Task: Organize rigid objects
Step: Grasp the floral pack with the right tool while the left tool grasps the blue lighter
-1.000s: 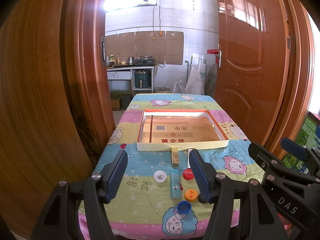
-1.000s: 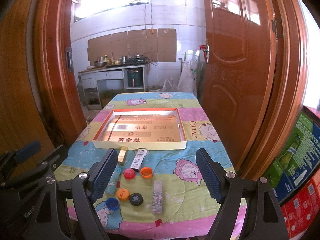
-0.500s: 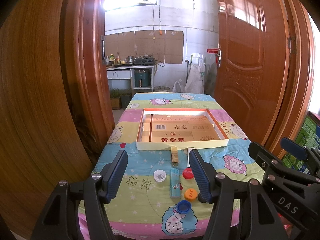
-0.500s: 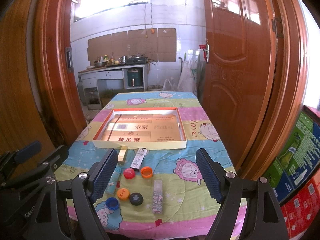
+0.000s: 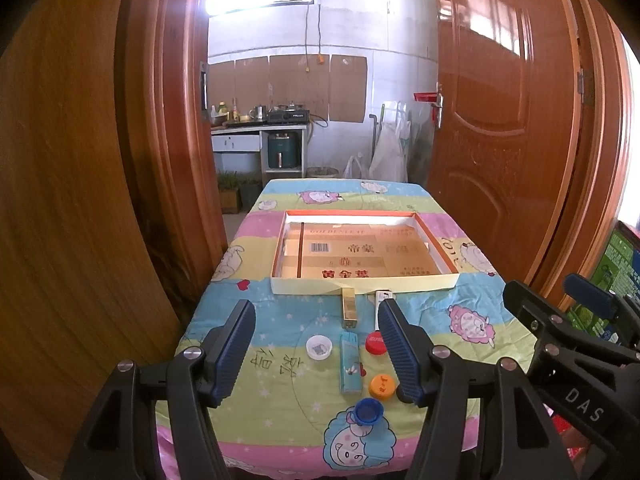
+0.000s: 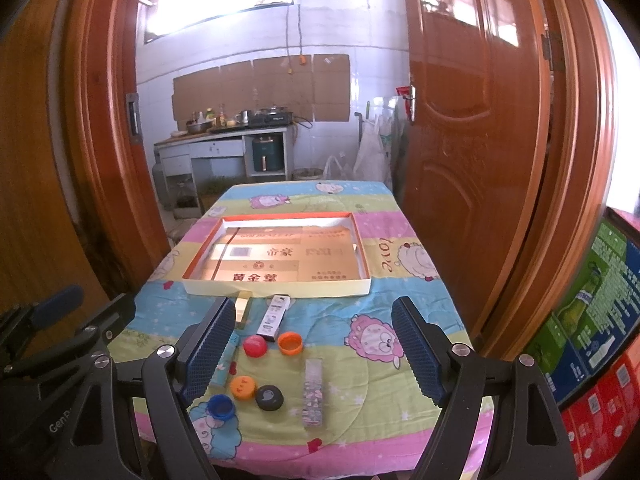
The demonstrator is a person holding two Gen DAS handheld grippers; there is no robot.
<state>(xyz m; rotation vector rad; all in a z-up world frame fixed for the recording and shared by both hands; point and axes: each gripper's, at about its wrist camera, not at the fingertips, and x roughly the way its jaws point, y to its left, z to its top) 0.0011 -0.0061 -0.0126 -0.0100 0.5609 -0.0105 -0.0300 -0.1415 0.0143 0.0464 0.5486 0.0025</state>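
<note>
Both grippers hang over the near edge of the table, jaws spread wide and holding nothing: the left gripper and the right gripper.

Nearest lie the loose things to be sorted, all on the cloth short of the tray: a blue cap, an orange cap, a black cap and a patterned lighter. A little further are a teal lighter, a white cap, a red cap, an open orange cap, a white lighter and a gold lighter. Beyond them the shallow tray sits empty.

The step in hand looks like choosing a first pick. A lighter should be taken across its narrow width, jaws square to its length. A cap wants a low, level approach, since it may skid or tip. The caps sit close together, so coming straight down would avoid knocking a neighbour.

In the left view a finger covers the black cap and much of the white lighter; in the right view a finger hides most of the teal lighter, and the white cap does not show. Print on the lighters is too small to read.
</note>
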